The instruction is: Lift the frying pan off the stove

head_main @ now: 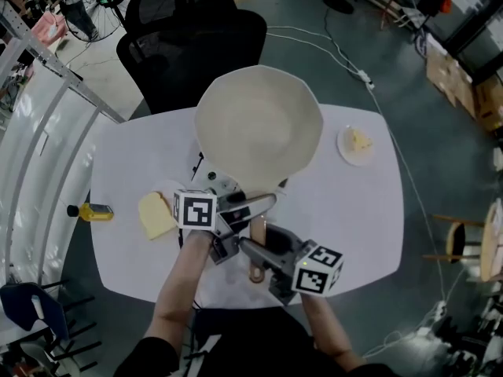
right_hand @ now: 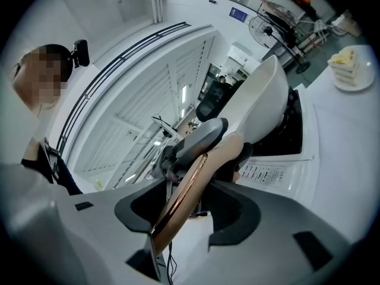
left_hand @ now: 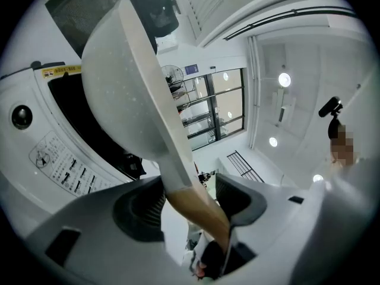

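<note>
- Here the frying pan [head_main: 259, 124] is held up over the stove [left_hand: 35, 135], covering most of it from above. Its wooden handle [head_main: 256, 234] runs back toward 6 o'clock.
- The left gripper [head_main: 244, 210] reaches in from 9 o'clock, and its jaws are clamped on the handle close to the pan.
- The right gripper [head_main: 253, 251] comes in from 4 o'clock, jaws closed on the handle's outer end.
- Both bare forearms rise from 6 o'clock over the white bench [head_main: 369, 210] — left hand [head_main: 196, 246] behind its marker cube, right hand [head_main: 313, 303] lower.
</note>
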Demonstrator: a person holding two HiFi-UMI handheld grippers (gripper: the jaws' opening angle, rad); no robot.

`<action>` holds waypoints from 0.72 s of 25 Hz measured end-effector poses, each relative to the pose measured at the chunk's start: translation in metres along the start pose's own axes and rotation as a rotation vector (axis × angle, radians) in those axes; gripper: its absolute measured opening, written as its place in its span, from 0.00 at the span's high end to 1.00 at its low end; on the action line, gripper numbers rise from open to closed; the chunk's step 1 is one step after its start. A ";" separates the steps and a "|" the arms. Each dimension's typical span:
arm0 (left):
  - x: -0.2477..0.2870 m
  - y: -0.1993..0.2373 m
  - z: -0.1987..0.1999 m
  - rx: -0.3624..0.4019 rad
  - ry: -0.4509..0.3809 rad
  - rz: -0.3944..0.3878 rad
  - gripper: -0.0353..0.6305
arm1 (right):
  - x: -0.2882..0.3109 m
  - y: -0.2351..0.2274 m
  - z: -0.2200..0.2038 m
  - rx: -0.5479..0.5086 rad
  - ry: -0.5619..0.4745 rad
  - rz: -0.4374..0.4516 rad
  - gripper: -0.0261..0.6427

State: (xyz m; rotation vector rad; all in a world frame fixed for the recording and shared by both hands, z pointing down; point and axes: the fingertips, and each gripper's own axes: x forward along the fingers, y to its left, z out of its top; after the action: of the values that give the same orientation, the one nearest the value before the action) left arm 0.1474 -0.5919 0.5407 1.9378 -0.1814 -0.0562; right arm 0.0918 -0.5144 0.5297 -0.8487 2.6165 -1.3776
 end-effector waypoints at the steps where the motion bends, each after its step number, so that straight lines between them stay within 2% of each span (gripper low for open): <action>1: -0.001 -0.003 0.001 0.011 -0.001 -0.001 0.56 | 0.000 0.002 0.000 -0.008 0.003 0.002 0.65; 4: -0.008 -0.008 0.004 0.033 -0.009 0.025 0.56 | 0.000 0.010 0.002 -0.030 0.002 0.013 0.65; 10: -0.020 -0.037 0.008 0.060 -0.049 0.000 0.56 | 0.001 0.036 0.007 -0.032 -0.020 0.041 0.65; 18: -0.039 -0.076 0.005 0.104 -0.078 0.022 0.55 | -0.005 0.077 0.008 -0.051 -0.027 0.076 0.64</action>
State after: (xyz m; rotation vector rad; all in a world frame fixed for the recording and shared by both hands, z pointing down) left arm 0.1158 -0.5635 0.4663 2.0384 -0.2624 -0.1101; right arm 0.0645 -0.4835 0.4635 -0.7596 2.6452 -1.2773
